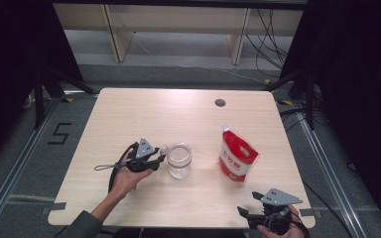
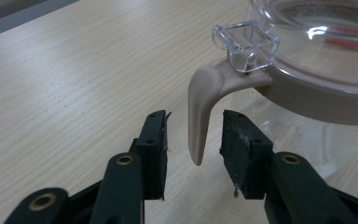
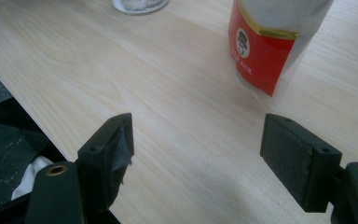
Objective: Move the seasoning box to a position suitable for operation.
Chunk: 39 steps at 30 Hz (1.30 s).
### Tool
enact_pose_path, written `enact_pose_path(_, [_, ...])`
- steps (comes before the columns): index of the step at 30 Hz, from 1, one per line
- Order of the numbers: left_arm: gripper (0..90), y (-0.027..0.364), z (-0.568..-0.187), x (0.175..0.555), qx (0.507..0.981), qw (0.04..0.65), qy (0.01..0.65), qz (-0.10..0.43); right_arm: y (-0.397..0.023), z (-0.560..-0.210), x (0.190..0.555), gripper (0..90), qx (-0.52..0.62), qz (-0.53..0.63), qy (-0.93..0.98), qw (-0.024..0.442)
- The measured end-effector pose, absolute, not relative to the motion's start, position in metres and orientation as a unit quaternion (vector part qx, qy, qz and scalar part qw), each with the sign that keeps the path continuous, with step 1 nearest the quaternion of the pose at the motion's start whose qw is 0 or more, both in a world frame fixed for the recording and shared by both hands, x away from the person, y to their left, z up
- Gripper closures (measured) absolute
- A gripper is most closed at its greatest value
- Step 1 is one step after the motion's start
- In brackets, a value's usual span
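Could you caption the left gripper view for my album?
Left tongs straddle the beige handle of a clear jar, pads not yet touching.

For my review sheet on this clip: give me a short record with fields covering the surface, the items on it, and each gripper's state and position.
surface: light wooden table
jar: clear glass jar, beige handle, left of centre
pouch: red and white pouch, upright, right of the jar
left gripper: jaws either side of the handle, small gaps, not yet gripping
right gripper: open, nothing between the jaws, near the table's front right edge
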<state>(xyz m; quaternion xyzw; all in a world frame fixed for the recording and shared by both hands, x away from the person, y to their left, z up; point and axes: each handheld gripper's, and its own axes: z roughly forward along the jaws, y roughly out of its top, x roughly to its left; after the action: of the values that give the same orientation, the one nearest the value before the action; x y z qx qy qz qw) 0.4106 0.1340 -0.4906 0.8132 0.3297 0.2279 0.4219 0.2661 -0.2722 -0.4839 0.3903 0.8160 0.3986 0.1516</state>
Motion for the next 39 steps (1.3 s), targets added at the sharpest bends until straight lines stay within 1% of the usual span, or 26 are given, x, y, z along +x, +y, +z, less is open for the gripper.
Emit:
enact_pose_path(2, [64.2, 0.132, -0.491, 0.411, 0.81, 0.427, 0.327, 0.234, -0.272, -0.484, 0.265, 26.7, 0.397, 0.399, 0.814, 0.147])
enact_pose_path(5, [68.7, 0.129, -0.491, 0.413, 0.809, 0.43, 0.327, 0.234, -0.273, -0.484, 0.267, 26.7, 0.386, 0.401, 0.816, 0.156])
enact_pose_path(7, [71.1, 0.128, -0.491, 0.413, 0.815, 0.424, 0.319, 0.234, -0.272, -0.484, 0.266, 26.6, 0.388, 0.399, 0.816, 0.157])
enact_pose_path(9, [74.1, 0.127, -0.489, 0.415, 0.82, 0.419, 0.3, 0.248, -0.272, -0.484, 0.266, 26.7, 0.389, 0.398, 0.816, 0.157])
enact_pose_path(11, [77.0, 0.126, -0.489, 0.415, 0.819, 0.418, 0.301, 0.253, -0.273, -0.484, 0.267, 26.7, 0.382, 0.399, 0.818, 0.158])
enact_pose_path(12, [77.0, 0.126, -0.489, 0.415, 0.818, 0.418, 0.304, 0.252, -0.273, -0.484, 0.267, 26.7, 0.382, 0.399, 0.819, 0.158])
enact_pose_path(13, [80.0, 0.129, -0.49, 0.416, 0.817, 0.423, 0.303, 0.251, -0.272, -0.485, 0.268, 26.7, 0.382, 0.401, 0.818, 0.155])
enact_pose_path(15, [80.8, 0.13, -0.49, 0.416, 0.813, 0.428, 0.31, 0.245, -0.272, -0.485, 0.267, 26.7, 0.382, 0.401, 0.818, 0.155])
enact_pose_path(16, [81.0, 0.131, -0.489, 0.417, 0.816, 0.426, 0.302, 0.248, -0.272, -0.485, 0.268, 26.7, 0.38, 0.401, 0.819, 0.155])
enact_pose_path(19, [81.2, 0.129, -0.49, 0.413, 0.806, 0.438, 0.318, 0.239, -0.272, -0.485, 0.268, 26.7, 0.382, 0.4, 0.819, 0.154])
enact_pose_path(28, [80.5, 0.134, -0.486, 0.407, 0.816, 0.426, 0.309, 0.237, -0.273, -0.484, 0.268, 26.7, 0.377, 0.401, 0.82, 0.154])
enact_pose_path(29, [80.3, 0.134, -0.486, 0.404, 0.813, 0.426, 0.321, 0.235, -0.273, -0.484, 0.267, 26.7, 0.384, 0.401, 0.817, 0.155])
enact_pose_path(32, [80.0, 0.135, -0.487, 0.401, 0.812, 0.429, 0.322, 0.231, -0.273, -0.484, 0.268, 26.7, 0.383, 0.4, 0.818, 0.154])
enact_pose_path(33, [79.7, 0.137, -0.486, 0.4, 0.819, 0.423, 0.309, 0.233, -0.273, -0.484, 0.268, 26.7, 0.382, 0.401, 0.819, 0.153])
enact_pose_path(36, [79.5, 0.135, -0.488, 0.396, 0.809, 0.435, 0.328, 0.22, -0.273, -0.484, 0.268, 26.7, 0.384, 0.399, 0.818, 0.154])
enact_pose_path(38, [79.4, 0.135, -0.487, 0.393, 0.816, 0.429, 0.319, 0.22, -0.272, -0.484, 0.268, 26.7, 0.384, 0.401, 0.818, 0.151])
enact_pose_path(39, [79.3, 0.133, -0.488, 0.391, 0.81, 0.436, 0.327, 0.218, -0.272, -0.484, 0.268, 26.7, 0.384, 0.402, 0.817, 0.151])
